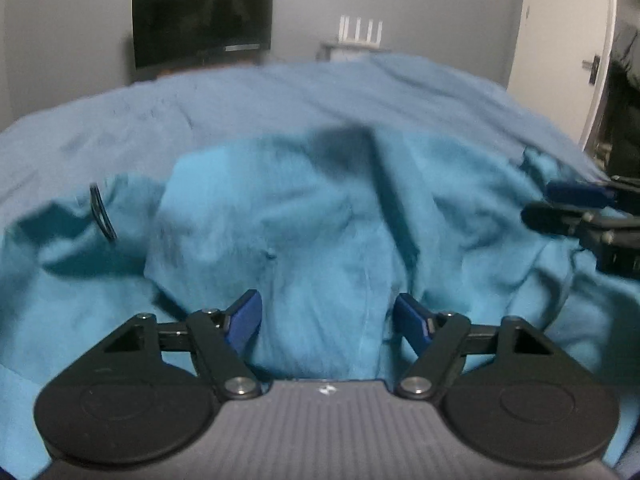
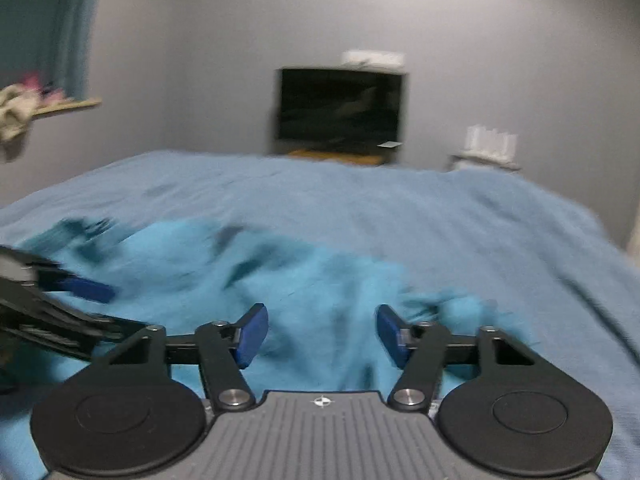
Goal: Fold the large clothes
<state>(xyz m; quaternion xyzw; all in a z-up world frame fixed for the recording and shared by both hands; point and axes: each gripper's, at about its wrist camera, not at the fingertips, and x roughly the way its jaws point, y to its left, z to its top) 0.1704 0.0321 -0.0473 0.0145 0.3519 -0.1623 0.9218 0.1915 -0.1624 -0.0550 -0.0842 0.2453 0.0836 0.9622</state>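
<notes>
The left wrist camera sits just behind the left gripper [image 1: 328, 322], looking along its open jaws, tilted down and close over the turquoise garment [image 1: 304, 216] that fills the space ahead of them; the bed cover [image 1: 280, 92] lies beyond. The right wrist camera sits behind the right gripper [image 2: 322, 336], pitched less steeply, so more wall shows past its jaws. Both views share the garment, the bed cover, the dark television [image 1: 202, 22] and the white router [image 1: 360, 32] on the far wall. Each also catches the other gripper at its edge.
</notes>
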